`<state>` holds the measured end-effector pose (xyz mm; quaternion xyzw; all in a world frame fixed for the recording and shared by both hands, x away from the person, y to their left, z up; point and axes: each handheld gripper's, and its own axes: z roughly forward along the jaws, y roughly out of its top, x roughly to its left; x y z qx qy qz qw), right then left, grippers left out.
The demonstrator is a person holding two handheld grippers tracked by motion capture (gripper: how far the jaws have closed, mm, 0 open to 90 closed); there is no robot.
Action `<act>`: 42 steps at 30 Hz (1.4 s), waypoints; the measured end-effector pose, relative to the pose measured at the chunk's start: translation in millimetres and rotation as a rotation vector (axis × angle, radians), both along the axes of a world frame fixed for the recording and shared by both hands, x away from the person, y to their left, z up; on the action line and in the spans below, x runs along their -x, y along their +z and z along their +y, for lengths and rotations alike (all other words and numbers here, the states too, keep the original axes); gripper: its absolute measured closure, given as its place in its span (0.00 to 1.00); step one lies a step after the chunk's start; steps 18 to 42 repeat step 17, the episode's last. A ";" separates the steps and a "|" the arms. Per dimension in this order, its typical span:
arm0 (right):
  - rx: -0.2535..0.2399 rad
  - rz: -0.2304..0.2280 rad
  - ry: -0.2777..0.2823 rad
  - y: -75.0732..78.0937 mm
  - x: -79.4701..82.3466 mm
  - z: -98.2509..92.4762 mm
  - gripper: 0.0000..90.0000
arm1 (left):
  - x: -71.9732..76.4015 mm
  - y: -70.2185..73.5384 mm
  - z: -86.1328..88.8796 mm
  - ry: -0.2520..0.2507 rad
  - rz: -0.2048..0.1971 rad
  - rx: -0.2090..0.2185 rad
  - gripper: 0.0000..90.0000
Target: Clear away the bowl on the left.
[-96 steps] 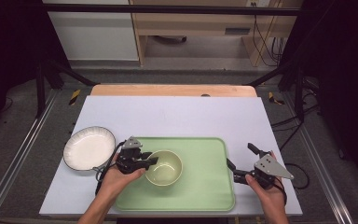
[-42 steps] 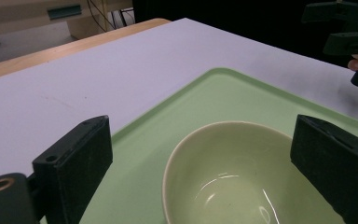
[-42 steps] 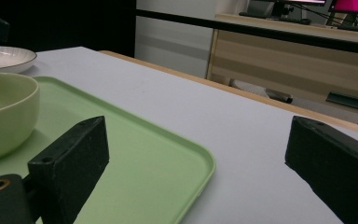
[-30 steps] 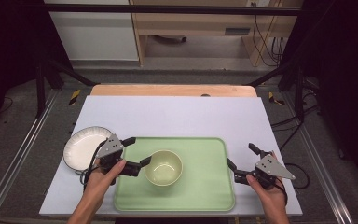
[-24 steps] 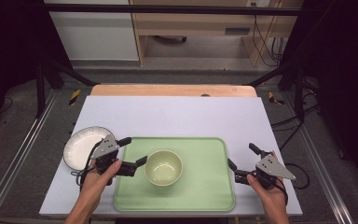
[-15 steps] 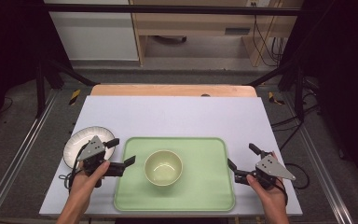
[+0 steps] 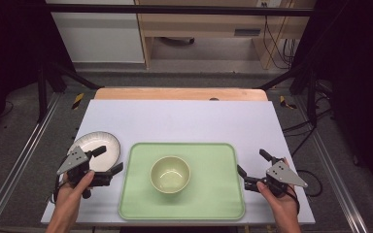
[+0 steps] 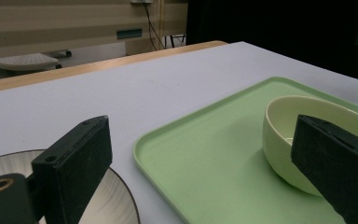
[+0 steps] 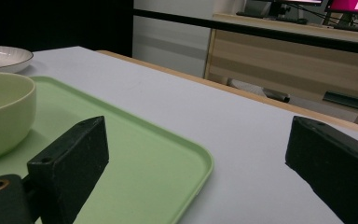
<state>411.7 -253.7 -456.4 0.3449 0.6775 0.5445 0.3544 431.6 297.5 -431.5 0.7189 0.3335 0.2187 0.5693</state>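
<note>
A pale yellow-green bowl (image 7: 170, 174) stands upright in the middle of a light green tray (image 7: 182, 208). My left gripper (image 7: 108, 160) is open and holds nothing; it sits left of the tray, over the near right edge of a white plate (image 7: 97, 145). In the left gripper view the bowl (image 8: 307, 135) is ahead to the right, partly behind the right jaw, with the tray (image 8: 205, 163) between the jaws. My right gripper (image 7: 251, 161) is open and holds nothing just off the tray's right edge. In the right gripper view the bowl (image 9: 2, 116) is at the far left.
The white tabletop (image 7: 184, 121) stretches beyond the tray to a wooden strip (image 7: 175, 93) at the far edge. The plate (image 9: 4, 56) shows far off in the right gripper view. Dark frame bars and cables surround the table.
My left gripper has drawn back leftward from the bowl's rim, off the tray and over the plate's edge. The bowl stays on the tray. The right gripper has not moved.
</note>
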 end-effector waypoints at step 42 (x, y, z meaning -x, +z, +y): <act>-0.007 0.000 -0.004 0.1 -0.1 -0.4 0.07 | 2.9 -6.4 26.6 0.022 -0.022 0.024 0.06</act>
